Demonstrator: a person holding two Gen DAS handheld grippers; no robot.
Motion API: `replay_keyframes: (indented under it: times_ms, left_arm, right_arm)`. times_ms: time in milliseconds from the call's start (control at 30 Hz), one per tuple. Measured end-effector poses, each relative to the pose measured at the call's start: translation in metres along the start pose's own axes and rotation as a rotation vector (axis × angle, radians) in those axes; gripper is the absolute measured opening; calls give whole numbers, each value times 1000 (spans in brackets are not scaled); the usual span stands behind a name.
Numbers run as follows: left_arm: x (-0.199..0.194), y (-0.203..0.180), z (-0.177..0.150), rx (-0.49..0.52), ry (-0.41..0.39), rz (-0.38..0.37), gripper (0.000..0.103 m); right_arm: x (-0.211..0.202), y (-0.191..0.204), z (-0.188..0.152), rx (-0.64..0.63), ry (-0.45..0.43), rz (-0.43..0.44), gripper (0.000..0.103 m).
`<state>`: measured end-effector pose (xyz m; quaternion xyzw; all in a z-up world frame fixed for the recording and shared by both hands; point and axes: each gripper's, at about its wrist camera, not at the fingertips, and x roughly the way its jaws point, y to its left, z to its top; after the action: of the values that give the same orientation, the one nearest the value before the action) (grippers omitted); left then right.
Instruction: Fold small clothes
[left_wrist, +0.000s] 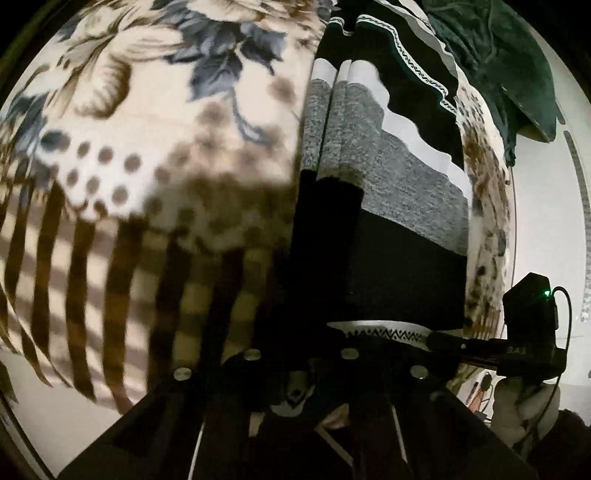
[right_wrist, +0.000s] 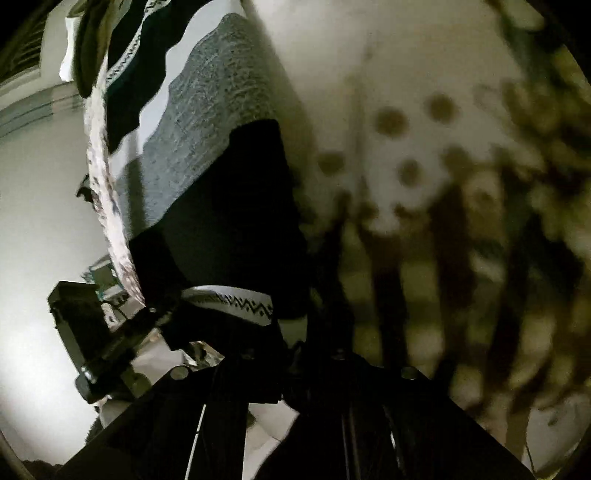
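Observation:
A small garment with black, grey and white bands and a white zigzag hem (left_wrist: 384, 221) hangs stretched in front of the left wrist camera. My left gripper (left_wrist: 325, 332) is shut on its black lower edge near the zigzag hem. In the right wrist view the same garment (right_wrist: 207, 147) hangs at centre left. My right gripper (right_wrist: 291, 325) is shut on its hem by the zigzag band (right_wrist: 236, 302). The right gripper's body (left_wrist: 532, 325) shows at the left view's right edge, the left gripper's body (right_wrist: 88, 332) at the right view's left edge. The fingertips are dark and partly hidden by cloth.
A cream blanket with blue flowers, brown dots and stripes (left_wrist: 147, 147) lies beneath and fills much of both views (right_wrist: 424, 147). A dark green garment (left_wrist: 498, 55) lies at the far upper right. A white wall (right_wrist: 37, 184) is beyond.

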<state>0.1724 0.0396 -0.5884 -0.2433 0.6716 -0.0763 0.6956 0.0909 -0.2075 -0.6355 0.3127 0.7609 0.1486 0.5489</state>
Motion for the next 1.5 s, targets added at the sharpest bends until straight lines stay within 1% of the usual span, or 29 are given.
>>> replay_keyframes:
  times_ms: [67, 133, 167, 200, 233, 267, 300, 400, 467, 500, 533, 567, 633, 700, 733, 800, 833, 867, 933, 967, 1033, 1067, 1133, 1167, 1200, 1233, 1267, 1400, 1500]
  left_arm:
    - [10, 3, -2, -13, 12, -3, 9]
    - [15, 7, 0, -30, 11, -6, 13]
    - [15, 11, -1, -43, 10, -19, 17]
    - [14, 17, -2, -62, 15, -43, 30]
    - [9, 30, -7, -75, 27, -69, 38]
    - [12, 35, -7, -95, 44, -123, 49]
    - [11, 41, -8, -107, 47, -159, 53]
    - [16, 50, -9, -133, 65, -220, 56]
    - [20, 48, -9, -127, 79, -215, 56]
    - [20, 46, -8, -113, 85, -202, 56]
    - [20, 43, -9, -90, 100, -176, 56]
    - [20, 37, -10, -55, 120, -140, 56]
    - [20, 28, -19, 25, 167, -75, 56]
    - [19, 27, -26, 28, 189, -55, 56]
    - [16, 30, -28, 8, 190, -58, 56]
    - [8, 35, -29, -31, 178, -65, 56]
    - [3, 37, -28, -46, 163, -77, 56]
    - [0, 37, -27, -58, 143, -92, 56]
    - [-2, 39, -23, -72, 121, -117, 56]
    - [4, 42, -22, -86, 127, -134, 56]
    - [21, 46, -19, -129, 141, -175, 56]
    - [26, 47, -18, -152, 134, -181, 56]
    - [26, 41, -16, -167, 95, -188, 51]
    - [23, 35, -17, -149, 70, -190, 23]
    - [22, 30, -17, -143, 64, -204, 13]
    - [17, 26, -18, -144, 50, -202, 13]
    - [11, 23, -19, -143, 45, -199, 13]
    - [-15, 12, -18, -156, 15, -212, 13]
    - [-43, -6, -11, -139, -33, -250, 13]
  right_arm:
    - [0, -4, -1, -5, 11, -15, 7]
    - [4, -6, 3, 8, 22, -4, 11]
    - [5, -8, 6, 31, 19, 9, 22]
    - [8, -10, 8, 49, 29, 15, 29]
    - [11, -12, 8, 59, 43, 32, 38]
    - [9, -13, 7, 59, 50, 50, 45]
    - [9, -14, 6, 58, 54, 70, 47]
    - [14, -15, 4, 81, 70, 119, 49]
    - [19, -21, 3, 100, 74, 149, 48]
    - [18, -23, 2, 109, 65, 157, 43]
    - [13, -29, 0, 110, 64, 142, 27]
    - [10, -35, -2, 96, 77, 107, 22]
    - [2, -44, -4, 71, 98, 87, 21]
    - [-3, -40, -5, 35, 118, 55, 21]
    - [-5, -37, -5, 16, 124, 44, 21]
    - [-7, -31, -3, 2, 134, 36, 27]
    - [-9, -27, -2, 4, 141, 38, 31]
    - [-9, -24, -1, 3, 141, 44, 39]
    - [-5, -16, 1, -3, 128, 69, 48]
    - [-5, -15, 2, -2, 124, 84, 50]
    - [4, -13, 2, 19, 131, 95, 50]
    - [6, -15, 3, 30, 129, 102, 50]
    - [11, -20, 2, 43, 120, 107, 48]
    - [12, -21, 1, 46, 112, 107, 35]
    - [9, -21, -1, 46, 102, 108, 22]
    - [8, -20, -4, 45, 98, 110, 14]
    - [4, -19, -7, 51, 84, 122, 11]
    - [-23, -10, -18, 44, 40, 154, 10]
    - [-60, 7, -24, 1, 1, 186, 10]
